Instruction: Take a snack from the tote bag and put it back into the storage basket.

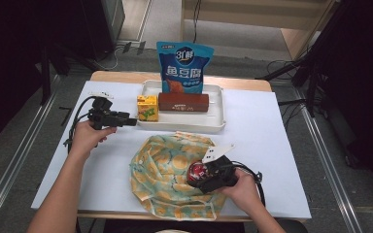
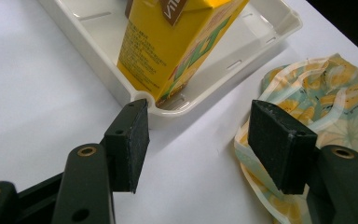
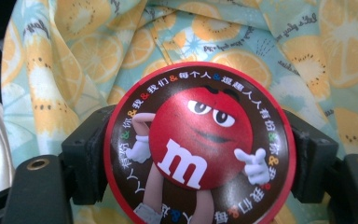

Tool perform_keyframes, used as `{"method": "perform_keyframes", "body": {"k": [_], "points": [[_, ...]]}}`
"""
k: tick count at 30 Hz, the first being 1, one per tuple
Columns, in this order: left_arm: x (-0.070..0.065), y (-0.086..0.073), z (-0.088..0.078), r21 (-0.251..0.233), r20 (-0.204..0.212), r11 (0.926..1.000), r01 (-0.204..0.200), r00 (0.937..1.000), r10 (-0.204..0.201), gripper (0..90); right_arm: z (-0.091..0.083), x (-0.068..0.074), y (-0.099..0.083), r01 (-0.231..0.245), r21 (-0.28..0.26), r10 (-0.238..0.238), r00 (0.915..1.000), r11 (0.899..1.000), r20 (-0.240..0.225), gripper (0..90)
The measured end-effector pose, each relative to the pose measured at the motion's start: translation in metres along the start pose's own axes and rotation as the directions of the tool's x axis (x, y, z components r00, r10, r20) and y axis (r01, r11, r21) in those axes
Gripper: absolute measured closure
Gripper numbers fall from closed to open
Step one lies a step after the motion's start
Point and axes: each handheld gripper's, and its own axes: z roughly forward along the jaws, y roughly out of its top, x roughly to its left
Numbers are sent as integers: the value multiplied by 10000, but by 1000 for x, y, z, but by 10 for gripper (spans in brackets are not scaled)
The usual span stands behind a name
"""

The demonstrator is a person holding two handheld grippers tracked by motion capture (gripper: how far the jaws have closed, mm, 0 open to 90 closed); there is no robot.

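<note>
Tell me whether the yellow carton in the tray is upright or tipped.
Upright. The yellow carton stands on its base in the left end of the white tray, beside the brown box, which lies flat.

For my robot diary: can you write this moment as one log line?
right gripper: shut on candy tin, over fruit-print bag | left gripper: open, near yellow carton in tray

Gripper (image 2: 199, 144) agape before yellow carton (image 2: 168, 42) in white tray (image 2: 261, 42).

A white tray (image 1: 218, 104) sits on the surface (image 1: 272, 126), holding a yellow juice carton (image 1: 147, 108) beside a long brown packet (image 1: 183, 102), with a blue snack bag (image 1: 185, 66) upright behind them.
</note>
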Motion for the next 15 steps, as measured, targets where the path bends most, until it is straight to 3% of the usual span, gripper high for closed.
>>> {"method": "perform_keyframes", "body": {"k": [15], "points": [[0, 0, -1, -22, 60, 10000, -38, 10000, 38, 388, -12, -8, 10, -157, -481, 166, 9997, 9987, 176, 254]]}}
